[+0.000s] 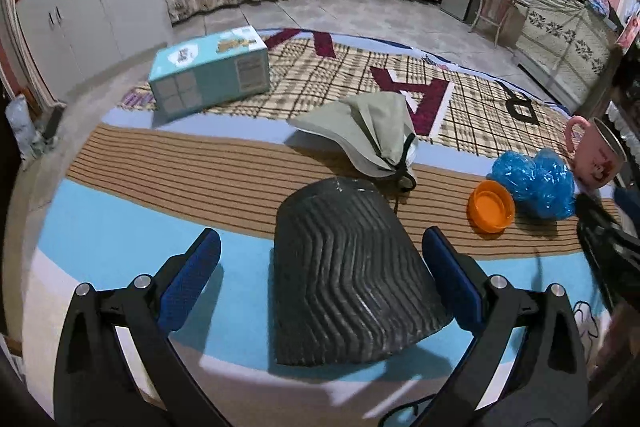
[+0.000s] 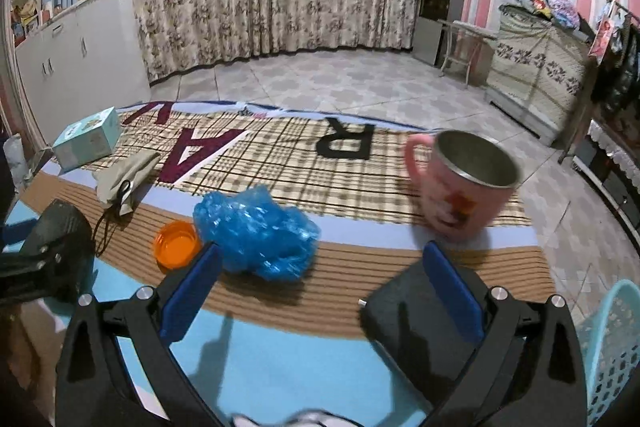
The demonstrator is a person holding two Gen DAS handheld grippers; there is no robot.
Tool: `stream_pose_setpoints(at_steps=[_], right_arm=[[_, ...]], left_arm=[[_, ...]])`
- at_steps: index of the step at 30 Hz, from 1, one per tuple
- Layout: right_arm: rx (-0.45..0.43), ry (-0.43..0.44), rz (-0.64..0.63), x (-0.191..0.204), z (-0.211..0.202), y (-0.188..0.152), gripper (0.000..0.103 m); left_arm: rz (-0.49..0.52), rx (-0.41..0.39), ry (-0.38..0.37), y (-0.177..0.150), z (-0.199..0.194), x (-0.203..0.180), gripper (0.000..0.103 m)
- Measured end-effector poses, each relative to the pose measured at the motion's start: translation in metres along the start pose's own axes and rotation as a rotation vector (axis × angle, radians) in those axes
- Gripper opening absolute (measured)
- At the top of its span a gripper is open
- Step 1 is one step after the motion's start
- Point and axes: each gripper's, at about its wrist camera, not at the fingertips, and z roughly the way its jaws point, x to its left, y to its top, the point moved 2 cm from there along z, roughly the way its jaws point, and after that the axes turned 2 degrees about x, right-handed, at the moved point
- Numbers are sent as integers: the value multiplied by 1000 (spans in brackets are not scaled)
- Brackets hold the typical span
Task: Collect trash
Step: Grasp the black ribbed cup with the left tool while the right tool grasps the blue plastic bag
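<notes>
Bedspread (image 2: 280, 347) bears blue bag (image 2: 256, 231)

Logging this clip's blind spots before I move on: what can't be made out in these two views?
- Basket: right wrist view, cut off by the frame edge; contents unseen.
- Pink mug: motion-blurred in the right wrist view, its picture unreadable; clipped at the edge in the left wrist view.
- Black ribbed item: left wrist view; its near end is in shadow, so what it is stays unclear.
- Box: label print too small.
</notes>
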Motion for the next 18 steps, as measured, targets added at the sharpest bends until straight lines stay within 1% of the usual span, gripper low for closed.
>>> stream_pose_setpoints(at_steps=[1,2,3,4,5,6,7,9,11,12,13,14,15,18], right_arm=[[5,2,0,2,3,0,98],[11,1,-2,3,7,1,97],[15,2,-5,5,10,1,97],[19,4,-7,6,12,1,96],[30,11,-12,7,15,1,86],[41,20,-14,9,18,0,75],[51,40,-14,11,20,0,72],[52,65,-20,14,21,-1,60],[50,89,-43,19,18,-1,40],[46,89,-52,21,17,-1,34],[35,82,-65,23,12,-1,31],[21,74,-72,23,8,-1,26],[5,69,-74,22,3,-1,23],[-44,58,-52,12,-15,-2,22]], left_arm=[[-2,10,-16,0,1,0,95],[-5,19,-35,-1,1,0,92],[-13,29,-64,-1,2,0,86],[-17,36,-84,-1,2,0,83],[-23,50,-122,-1,3,-1,75],[-25,59,-137,-2,3,-3,74],[-17,59,-125,-3,1,-5,74],[3,58,-114,-3,0,-8,74],[25,49,-106,-3,-3,-12,72],[30,45,-106,-3,-5,-13,69],[35,40,-107,-2,-7,-13,69],[37,33,-101,-1,-9,-13,68],[42,22,-93,0,-13,-13,68],[43,-16,-104,6,-25,-13,68]])
